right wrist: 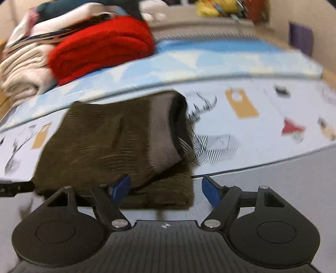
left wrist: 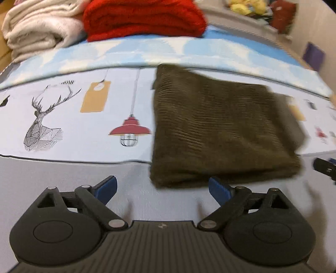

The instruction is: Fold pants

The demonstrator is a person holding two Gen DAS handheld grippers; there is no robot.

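Nearest in the left wrist view, the left claw (left wrist: pixel 162 189) is released, its 2 blue fingers (left wrist: pixel 106 187) spread wide over bare grey surface (left wrist: pixel 63 172) with nothing between them. Its right finger sits just beside the near edge of the pants (left wrist: pixel 220 130), not pressing on them. In the right wrist view, the right claw (right wrist: pixel 166 189) is released too; its left finger (right wrist: pixel 121 187) lies over the near edge of the pants (right wrist: pixel 100 142), the right one over grey surface (right wrist: pixel 283 168), and the pads do not clamp the cloth.

The pants are a dark olive, ribbed bundle, folded to a rough square, lying flat partly on the grey surface and partly on a pale printed cloth (left wrist: pixel 73 117) with a deer head, tags and a red lamp. A grey lining shows at their right side in the right wrist view.

Beyond lies a blue-and-white sheet (left wrist: pixel 147 52). Farthest back sit a folded red knit (left wrist: pixel 142 19) and a cream blanket (left wrist: pixel 37 29) beside it.
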